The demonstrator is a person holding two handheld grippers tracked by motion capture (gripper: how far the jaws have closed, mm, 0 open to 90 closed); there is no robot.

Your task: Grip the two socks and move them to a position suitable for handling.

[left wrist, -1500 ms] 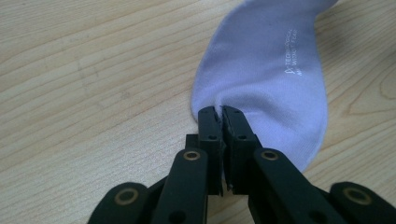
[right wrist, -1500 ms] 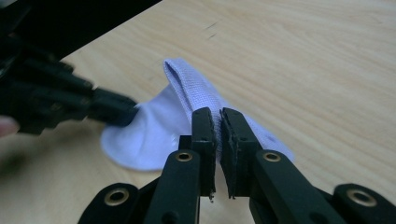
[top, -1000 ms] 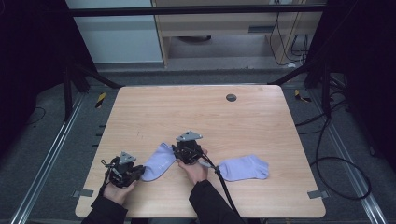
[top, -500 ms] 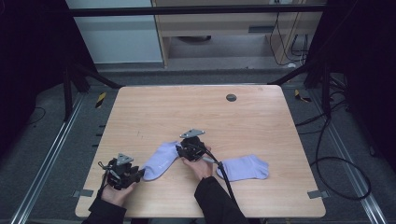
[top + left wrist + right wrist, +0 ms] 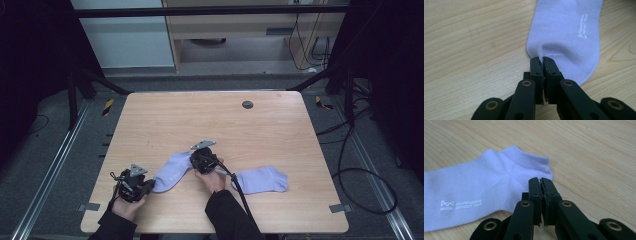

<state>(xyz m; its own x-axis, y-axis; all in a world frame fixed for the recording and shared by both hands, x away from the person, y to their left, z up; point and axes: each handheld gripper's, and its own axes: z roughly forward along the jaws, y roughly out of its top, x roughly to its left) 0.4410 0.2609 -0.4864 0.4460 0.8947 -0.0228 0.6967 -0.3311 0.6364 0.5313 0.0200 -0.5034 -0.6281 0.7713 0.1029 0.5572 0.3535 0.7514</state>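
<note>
Socks are the work here: the left gripper [image 5: 541, 60] has just closed its jaws on the toe end of the near sock [image 5: 172, 170], with a little fold of cloth pinched between the tips, and the right gripper [image 5: 540, 180] has just closed on the cuff end of this same sock, though whether cloth is really caught there is hard to tell. The second sock [image 5: 262, 180] lies flat on the table [image 5: 280, 125], to the right of the right gripper and apart from it. To do this step well, I think both hands should lift together and keep the cloth lightly stretched between them, and the right grip should be checked first so the cuff does not slip out.
</note>
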